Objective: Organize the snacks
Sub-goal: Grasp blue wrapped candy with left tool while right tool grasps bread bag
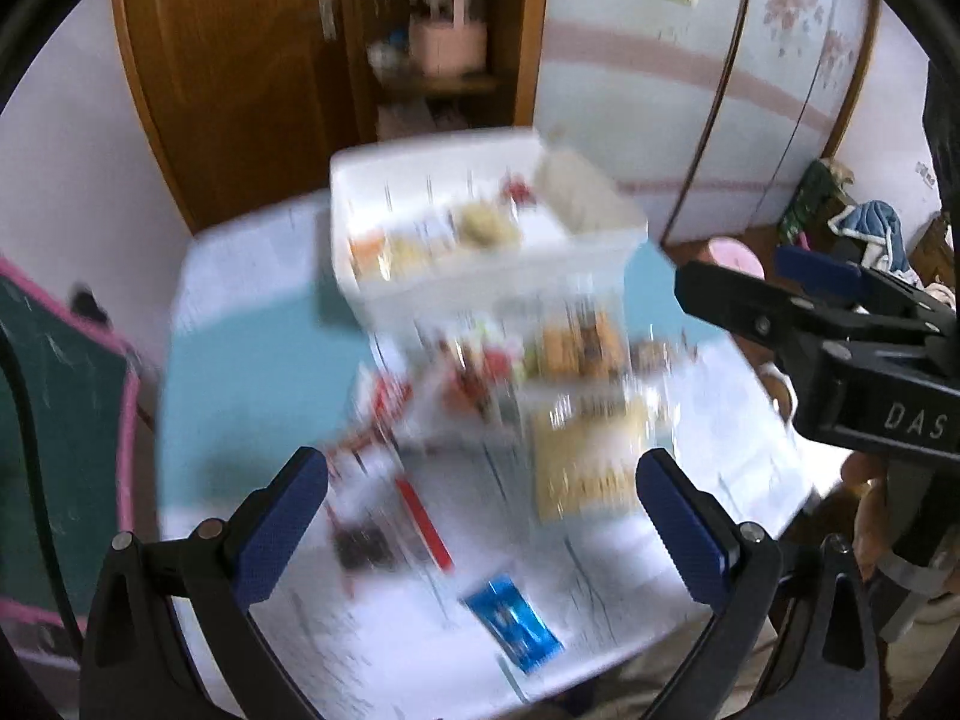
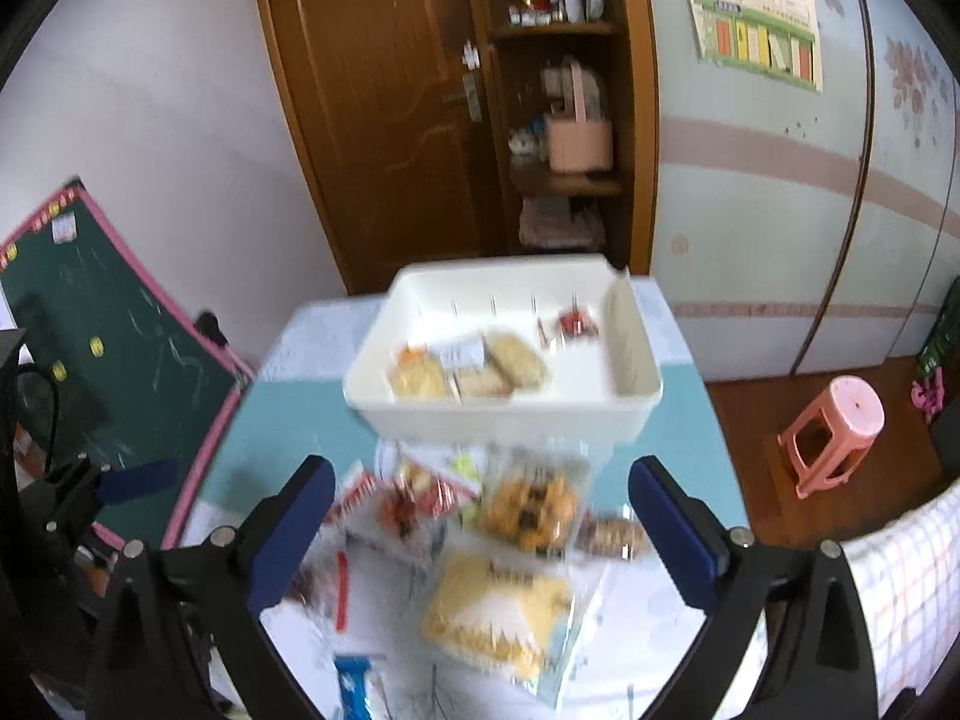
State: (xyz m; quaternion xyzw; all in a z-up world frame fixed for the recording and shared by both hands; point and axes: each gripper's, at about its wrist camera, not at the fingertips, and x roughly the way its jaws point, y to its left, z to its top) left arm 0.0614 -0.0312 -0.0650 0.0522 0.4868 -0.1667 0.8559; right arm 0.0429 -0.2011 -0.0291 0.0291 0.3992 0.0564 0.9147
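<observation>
Both tools hang released over the worktop (image 2: pixel 288 354) — left tool (image 1: pixel 480 516) and right tool (image 2: pixel 480 516), nothing between their pads. Snacks (image 2: pixel 528 510) lie piled just before the white bin (image 2: pixel 504 420) — a few packets (image 2: pixel 468 369) already inside it.

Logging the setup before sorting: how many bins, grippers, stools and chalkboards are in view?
Bin: 1
Grippers: 2 (left gripper, right gripper)
Stool: 1
Chalkboard: 1
Total: 5
</observation>
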